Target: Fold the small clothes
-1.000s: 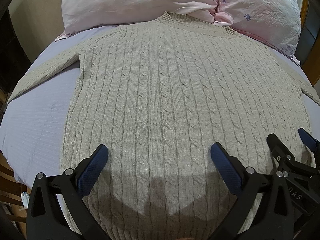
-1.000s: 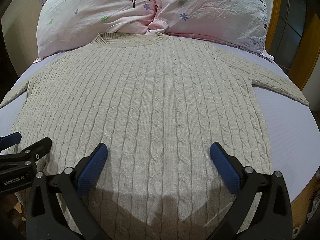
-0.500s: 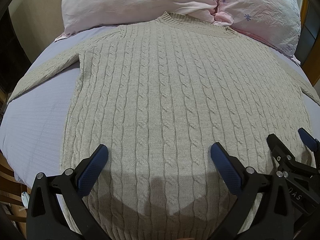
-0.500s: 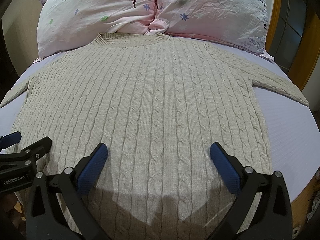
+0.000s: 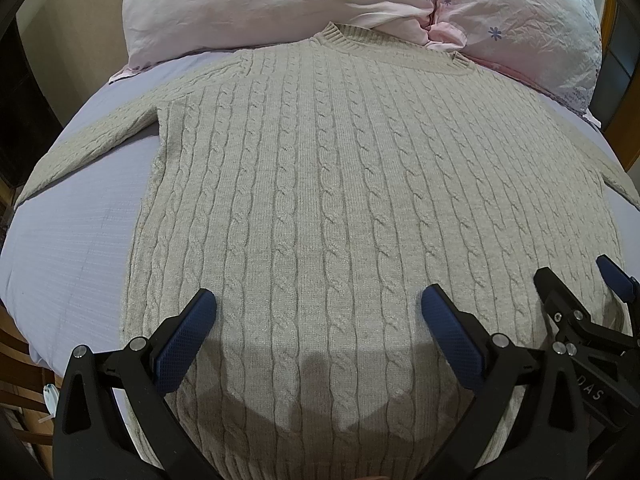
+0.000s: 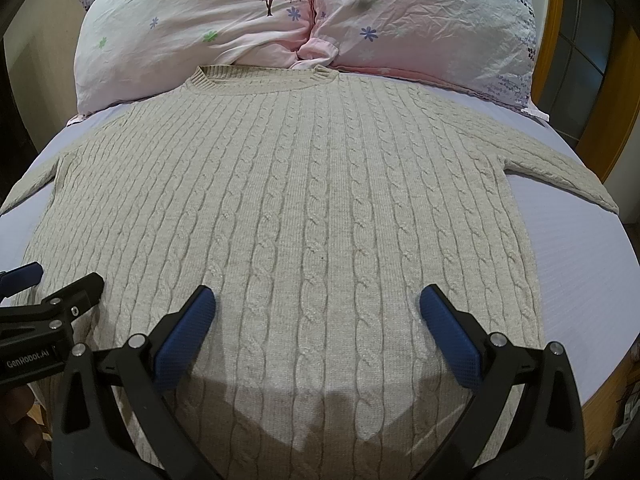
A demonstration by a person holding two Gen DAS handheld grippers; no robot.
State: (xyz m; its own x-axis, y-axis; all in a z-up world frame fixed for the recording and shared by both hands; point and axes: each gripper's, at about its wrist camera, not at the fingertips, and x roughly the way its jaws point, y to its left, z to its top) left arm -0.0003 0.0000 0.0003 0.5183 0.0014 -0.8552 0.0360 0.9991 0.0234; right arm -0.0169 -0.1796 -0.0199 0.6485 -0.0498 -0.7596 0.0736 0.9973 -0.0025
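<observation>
A beige cable-knit sweater (image 5: 340, 200) lies flat and face up on the bed, collar toward the pillows, both sleeves spread out to the sides; it also shows in the right wrist view (image 6: 300, 208). My left gripper (image 5: 318, 312) is open and empty, hovering over the sweater's lower left part. My right gripper (image 6: 318, 312) is open and empty over the lower right part. Each gripper shows at the edge of the other's view: the right one (image 5: 580, 292) and the left one (image 6: 48, 284).
Two pink floral pillows (image 6: 208, 20) (image 6: 432, 20) lie at the head of the bed. The lavender sheet (image 5: 72, 240) shows on both sides of the sweater. A wooden bed frame (image 6: 600, 120) stands at the right, and the bed edge is near left (image 5: 24, 360).
</observation>
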